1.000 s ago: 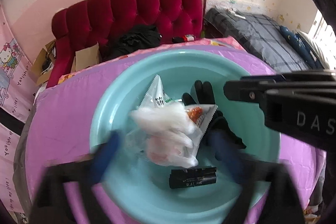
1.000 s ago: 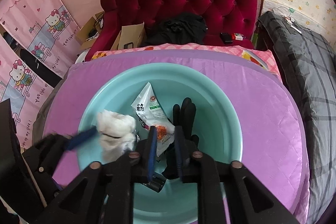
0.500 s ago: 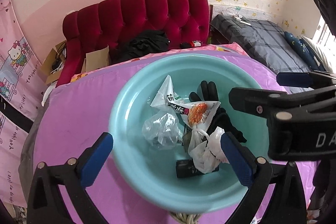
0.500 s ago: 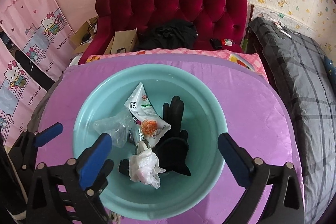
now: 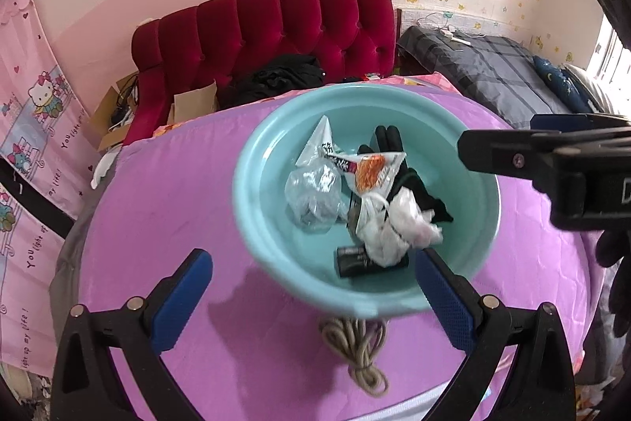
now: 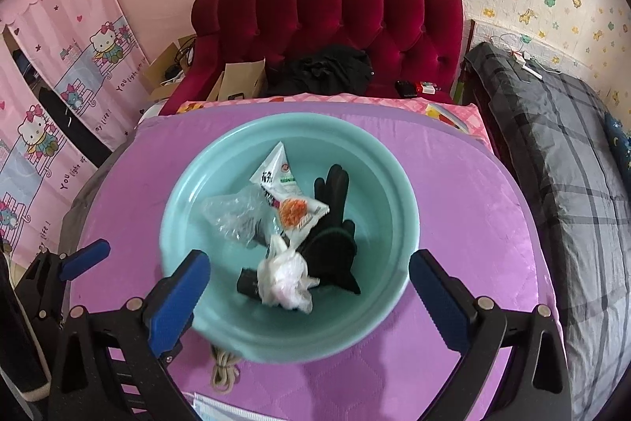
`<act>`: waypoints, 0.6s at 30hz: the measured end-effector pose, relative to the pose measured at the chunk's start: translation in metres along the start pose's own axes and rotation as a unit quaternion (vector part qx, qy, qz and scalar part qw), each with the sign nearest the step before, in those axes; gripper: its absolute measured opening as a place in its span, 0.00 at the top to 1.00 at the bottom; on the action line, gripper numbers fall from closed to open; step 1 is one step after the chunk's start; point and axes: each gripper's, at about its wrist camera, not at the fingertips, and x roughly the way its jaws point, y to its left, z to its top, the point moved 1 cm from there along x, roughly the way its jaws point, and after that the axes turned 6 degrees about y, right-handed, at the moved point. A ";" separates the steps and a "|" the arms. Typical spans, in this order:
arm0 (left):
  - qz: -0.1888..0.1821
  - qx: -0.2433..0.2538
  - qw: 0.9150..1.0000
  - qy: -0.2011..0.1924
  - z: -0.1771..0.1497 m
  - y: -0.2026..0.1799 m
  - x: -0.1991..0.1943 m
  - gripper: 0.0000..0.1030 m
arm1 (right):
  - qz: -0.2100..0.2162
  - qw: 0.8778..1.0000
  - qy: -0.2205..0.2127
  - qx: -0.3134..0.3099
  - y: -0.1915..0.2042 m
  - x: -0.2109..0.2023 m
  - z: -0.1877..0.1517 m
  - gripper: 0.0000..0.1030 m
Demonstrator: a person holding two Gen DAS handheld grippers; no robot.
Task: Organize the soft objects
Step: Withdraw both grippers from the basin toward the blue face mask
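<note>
Both grippers hang over the teal basin on the purple mat, jaws spread wide, nothing in either. Right gripper: white crumpled bag lies btwn its fingers, a bit beyond the tips, w/ black glove just right of it. Left gripper: same bag sits far-right of its gap, clear bag farther left.

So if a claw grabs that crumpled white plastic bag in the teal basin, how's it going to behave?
The white plastic bag looks thin and scrunched, so it would probably squash flat and hang limp. It seems very light, likely to slide rather than resist a push. It lies on the black glove and a dark packet in the basin, so it may drag those along.
</note>
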 end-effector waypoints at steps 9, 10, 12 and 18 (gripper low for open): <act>-0.005 -0.009 1.000 -0.006 -0.031 0.002 -0.027 0.00 | 0.004 1.000 0.000 -0.018 0.010 -0.022 -0.034 0.00; -0.005 -0.010 1.000 -0.007 -0.035 0.003 -0.030 0.00 | 0.004 1.000 0.000 -0.020 0.011 -0.024 -0.038 0.00; -0.008 -0.013 1.000 -0.006 -0.044 0.005 -0.035 0.00 | 0.005 1.000 -0.001 -0.026 0.012 -0.028 -0.047 0.00; -0.006 -0.017 1.000 -0.012 -0.067 0.007 -0.050 0.00 | 0.001 0.999 -0.001 -0.046 0.016 -0.037 -0.073 0.00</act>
